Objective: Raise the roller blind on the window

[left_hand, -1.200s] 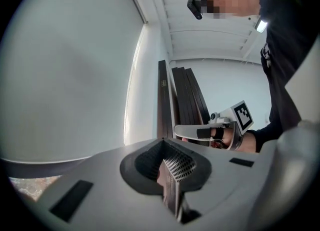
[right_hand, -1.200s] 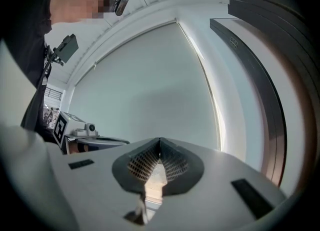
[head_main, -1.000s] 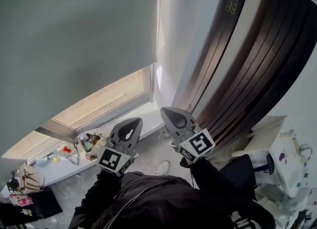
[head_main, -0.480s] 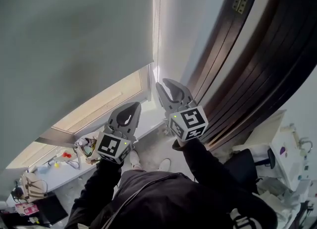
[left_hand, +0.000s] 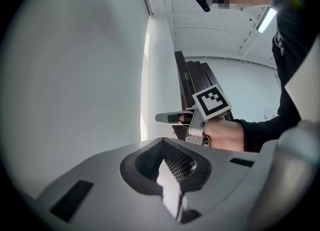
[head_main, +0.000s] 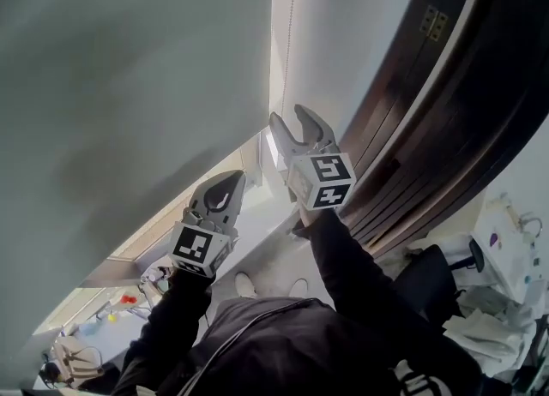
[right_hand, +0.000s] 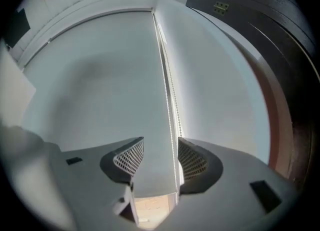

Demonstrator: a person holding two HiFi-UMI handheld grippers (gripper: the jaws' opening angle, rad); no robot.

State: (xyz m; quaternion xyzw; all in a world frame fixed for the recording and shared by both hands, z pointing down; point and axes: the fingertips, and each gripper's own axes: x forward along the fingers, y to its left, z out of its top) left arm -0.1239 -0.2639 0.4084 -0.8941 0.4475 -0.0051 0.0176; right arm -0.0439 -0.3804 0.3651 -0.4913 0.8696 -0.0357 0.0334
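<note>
Over on the far left, the grey roller blind takes up most of my view. It hangs low over the window, with only a slim strip of glass showing under its bottom edge. Down in the bottom-left corner, a few small odds and ends sit on the ledge, too tiny to identify.

Next along is my left gripper, held out level toward the blind with its jaws pressed together and nothing in them. It's near the fabric, but I can't tell if it's touching.

Right of that, the blind's side edge has a bright sliver of daylight beside it. The thin bead chain drops straight down there. My right gripper sits a bit higher than the left, just under that chain. Its jaws have just been opening and now stand wide. From its own view the chain and the blind's edge line up in the gap, close to the right-hand pad, and nothing is pinched.

Further right there's plain white wall, then tall dark wooden panels with a brass hinge. Far right there's a cluttered white surface.
</note>
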